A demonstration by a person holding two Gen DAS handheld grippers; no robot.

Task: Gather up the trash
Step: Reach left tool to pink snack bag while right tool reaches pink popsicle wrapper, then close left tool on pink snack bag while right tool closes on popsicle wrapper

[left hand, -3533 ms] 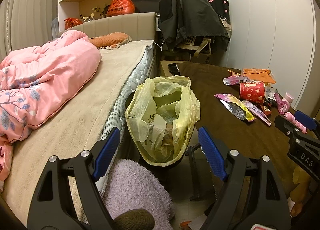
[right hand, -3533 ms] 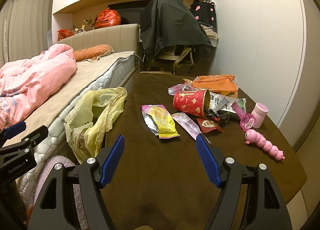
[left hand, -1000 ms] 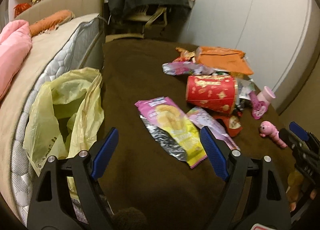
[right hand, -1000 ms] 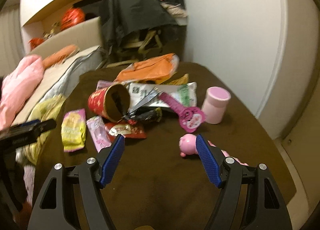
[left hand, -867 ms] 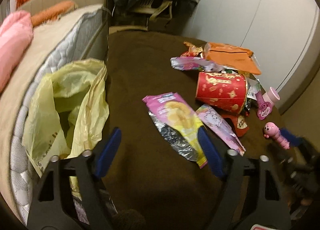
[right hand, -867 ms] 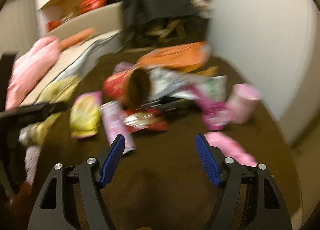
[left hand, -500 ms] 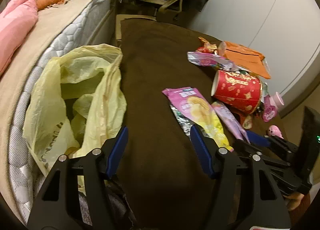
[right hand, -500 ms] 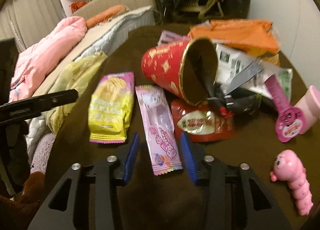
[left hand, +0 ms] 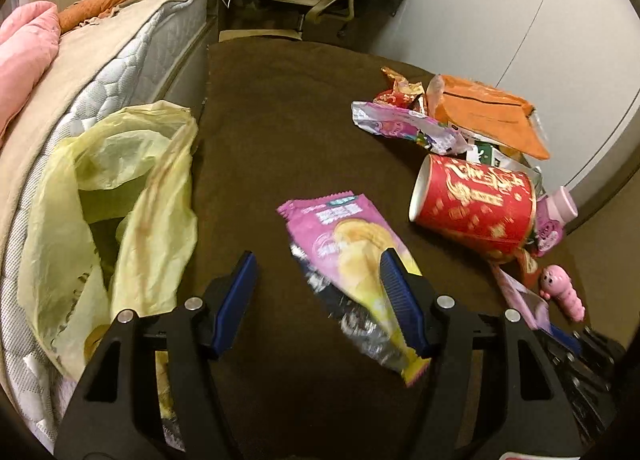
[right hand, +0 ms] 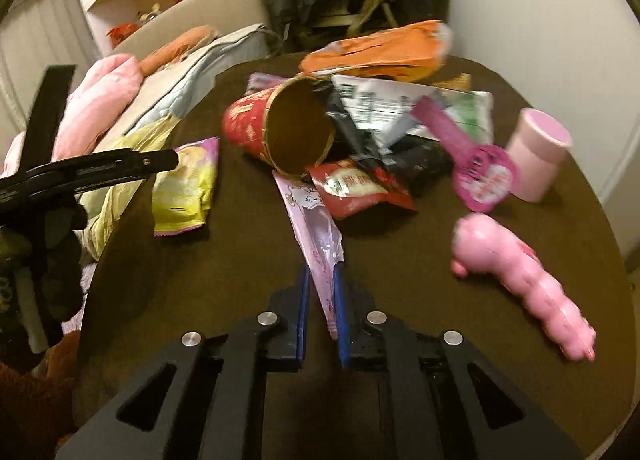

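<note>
1. Right gripper (right hand: 322, 292): jaws nearly together and closing, with the near end of the pale pink wrapper (right hand: 314, 228) between the blue pads. The pads appear to be on the film; whether the grip is firm cannot be told.
2. Left gripper (left hand: 320, 296): jaws wide but closing. The pink-and-yellow snack packet (left hand: 352, 260) lies partly between them, its lower end passing behind the right-hand pad; no pinch is visible.
3. Pale pink wrapper: long axis runs from the right gripper's jaws away toward the red paper cup (right hand: 280, 128), far end just beside the cup's mouth.
4. Snack packet: lies flat on the brown table (left hand: 288, 108), long axis diagonal, pink end pointing away, yellow end toward the left gripper.
5. Yellow trash bag (left hand: 108, 196): hangs open at the table edge, beside the bed (left hand: 100, 60).
6. Progress: early. On the table lie the cup, orange bag (left hand: 488, 116), red sachet (right hand: 356, 188) and other wrappers. The pink caterpillar toy (right hand: 524, 280) looks like no trash.
</note>
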